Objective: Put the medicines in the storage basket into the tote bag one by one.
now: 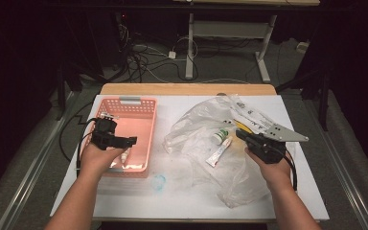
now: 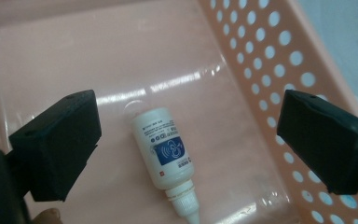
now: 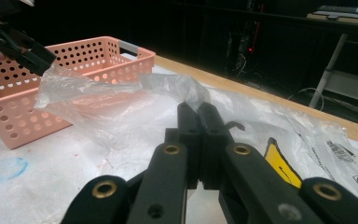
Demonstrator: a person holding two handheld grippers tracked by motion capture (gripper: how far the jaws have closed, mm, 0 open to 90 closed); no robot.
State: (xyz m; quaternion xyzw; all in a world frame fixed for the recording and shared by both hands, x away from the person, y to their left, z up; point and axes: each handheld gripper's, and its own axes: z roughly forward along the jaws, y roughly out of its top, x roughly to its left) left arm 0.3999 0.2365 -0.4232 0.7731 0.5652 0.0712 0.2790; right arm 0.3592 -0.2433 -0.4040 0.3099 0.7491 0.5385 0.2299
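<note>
Bottle direction: the small bottle (image 2: 165, 151) lies flat on its side; in your left gripper view its long axis runs from upper left to lower right, nozzle tip toward the bottom edge, rounded base away from you.
Bottle look: white plastic, a blue panel with a white swirl on the label, fine print above and below it, a ribbed white collar under the pointed nozzle.
Bottle place: on the floor of the pink basket (image 1: 143, 125), near its front end, close to the perforated side wall (image 2: 279, 70) and not touching it.
Basket: pink plastic with round holes in the walls and a grey handle grip on the far rim; it sits on the left half of the tabletop (image 1: 182, 191). The bottle is what you can see inside it.
Left hand-held gripper (image 1: 124, 141): yours hovers over the basket, jaws spread wide to either side of the bottle, pads clear of it.
Right hand-held gripper (image 3: 199, 116): jaws pressed together, nothing between them, low over the clear plastic bag (image 1: 196, 124).
Bag: crumpled and spread over the right half of the tabletop; a green-capped white bottle (image 1: 220, 135) and a white tube (image 1: 219, 152) lie at it, just left of your right gripper; whether they are inside or on top, you cannot tell.
</note>
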